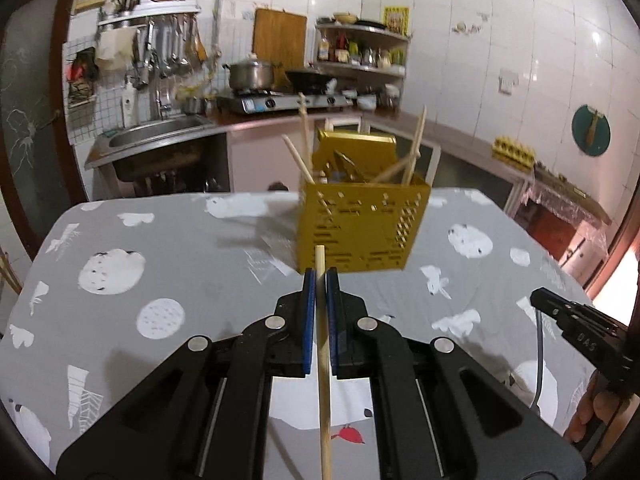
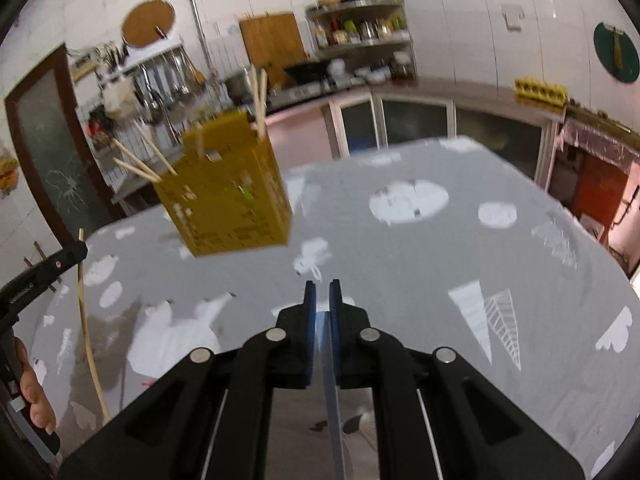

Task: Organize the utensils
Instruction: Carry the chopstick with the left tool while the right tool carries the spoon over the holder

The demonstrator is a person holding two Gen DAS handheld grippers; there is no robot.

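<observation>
A yellow perforated utensil holder stands on the table with several wooden chopsticks sticking out of it. My left gripper is shut on a wooden chopstick, just in front of the holder. The holder shows in the right wrist view at the left. My right gripper is shut on a thin grey metal utensil whose end is hidden below. The left gripper and its chopstick show at the far left there; the right gripper shows at the right in the left wrist view.
The table has a grey cloth with white prints. Behind it are a sink, a stove with pots, a spice shelf and a counter with a yellow egg tray.
</observation>
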